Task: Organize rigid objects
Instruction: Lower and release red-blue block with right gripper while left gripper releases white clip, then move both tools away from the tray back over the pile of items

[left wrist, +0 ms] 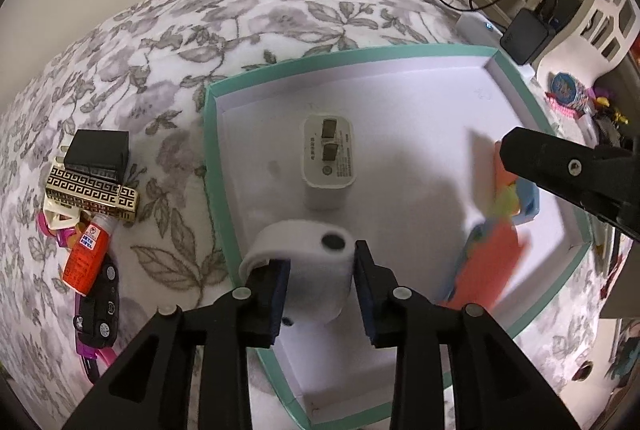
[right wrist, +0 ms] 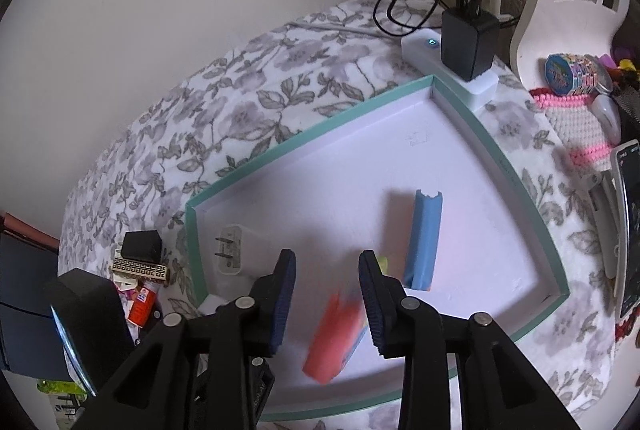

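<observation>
A pile of small items [left wrist: 92, 190] lies on the floral cloth [left wrist: 160, 70] left of the teal-rimmed tray [left wrist: 210, 150]. The left gripper [left wrist: 322, 270] points steeply down into the tray, its jaws parted around a white cylinder [left wrist: 308, 254], pads just clear. The right gripper [right wrist: 327, 294], also angled down, stands released above a blurred orange piece [right wrist: 334, 338] beside a blue block [right wrist: 424, 242].

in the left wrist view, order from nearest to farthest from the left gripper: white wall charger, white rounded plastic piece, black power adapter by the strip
1. White rounded plastic piece, between the left gripper fingers.
2. White wall charger, mid-box, prongs up.
3. Black power adapter, beyond the box's far right corner.
</observation>
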The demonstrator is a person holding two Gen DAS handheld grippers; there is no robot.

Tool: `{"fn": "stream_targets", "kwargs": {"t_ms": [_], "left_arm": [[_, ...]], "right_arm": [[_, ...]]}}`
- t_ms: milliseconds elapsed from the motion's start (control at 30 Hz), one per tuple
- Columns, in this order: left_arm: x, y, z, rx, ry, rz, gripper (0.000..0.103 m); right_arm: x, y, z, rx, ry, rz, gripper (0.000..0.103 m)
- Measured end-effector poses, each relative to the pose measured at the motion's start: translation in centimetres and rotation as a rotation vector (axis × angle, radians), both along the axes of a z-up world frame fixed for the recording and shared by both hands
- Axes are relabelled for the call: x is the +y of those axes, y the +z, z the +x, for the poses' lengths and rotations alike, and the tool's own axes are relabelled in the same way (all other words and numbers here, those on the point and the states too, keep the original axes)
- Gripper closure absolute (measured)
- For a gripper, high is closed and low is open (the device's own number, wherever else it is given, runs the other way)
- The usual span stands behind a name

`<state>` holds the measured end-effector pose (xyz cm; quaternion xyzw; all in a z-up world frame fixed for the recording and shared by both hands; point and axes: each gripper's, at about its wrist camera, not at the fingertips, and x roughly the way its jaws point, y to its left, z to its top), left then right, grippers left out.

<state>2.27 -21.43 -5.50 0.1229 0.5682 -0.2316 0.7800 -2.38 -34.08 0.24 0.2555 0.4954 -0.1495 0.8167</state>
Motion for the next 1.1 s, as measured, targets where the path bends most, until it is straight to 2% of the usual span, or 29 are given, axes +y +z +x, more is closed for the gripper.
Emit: {"fn": "stream_targets", "kwargs": {"t_ms": [67, 233, 300, 433, 500, 600, 833, 900, 967, 1000, 1033, 1067, 1100], "left_arm": [[0.2, 0.4, 0.1, -0.001, 0.007, -0.016, 0.061], [0.6, 1.6, 0.3, -0.009, 0.027, -0.048, 0.056], [0.9, 2.1, 0.5, -0.016, 0.038, -0.062, 0.046], [1.3, 3.1, 0.7, -0.025, 0.051, -0.097, 0.043], [1.5, 3.3, 0.8, -0.028, 0.056, -0.108, 0.035], [2.0, 3.8, 1.0, -0.032, 0.076, -0.121, 0.034], [5.0, 4.5, 2.5, -0.034, 0.197, -0.146, 0.033], [6.2, 4.7, 3.1, -0.038, 0.242, -0.147, 0.023], [7.4, 4.9, 3.5, -0.045, 0.283, -0.146, 0.022], [7.9, 5.0, 3.8, -0.048, 0.299, -0.145, 0.022], [8.5, 5.1, 4.0, -0.052, 0.317, -0.146, 0.022], [8.9, 5.2, 4.2, -0.053, 0.329, -0.146, 0.022], [9.4, 5.2, 4.3, -0.055, 0.344, -0.144, 0.022]], "right_arm": [[0.1, 0.5, -0.1, -0.013, 0.0, -0.01, 0.067], [0.2, 2.1, -0.4, -0.058, -0.008, -0.034, 0.067], [0.3, 2.8, -0.6, -0.076, -0.01, -0.043, 0.067], [0.5, 3.8, -0.8, -0.104, -0.009, -0.061, 0.067], [0.6, 4.1, -0.9, -0.115, -0.008, -0.069, 0.067], [0.6, 4.3, -1.1, -0.123, -0.011, -0.074, 0.067], [0.3, 4.0, -1.2, -0.118, -0.023, -0.069, 0.067], [0.4, 3.8, -1.1, -0.111, -0.019, -0.07, 0.067], [0.6, 3.6, -1.0, -0.103, -0.016, -0.074, 0.067], [0.7, 3.5, -0.9, -0.096, -0.012, -0.077, 0.066], [0.9, 3.3, -0.8, -0.088, -0.008, -0.082, 0.059], [1.0, 3.2, -0.7, -0.084, -0.006, -0.087, 0.047], [1.2, 3.0, -0.6, -0.078, -0.002, -0.096, 0.042]]}}
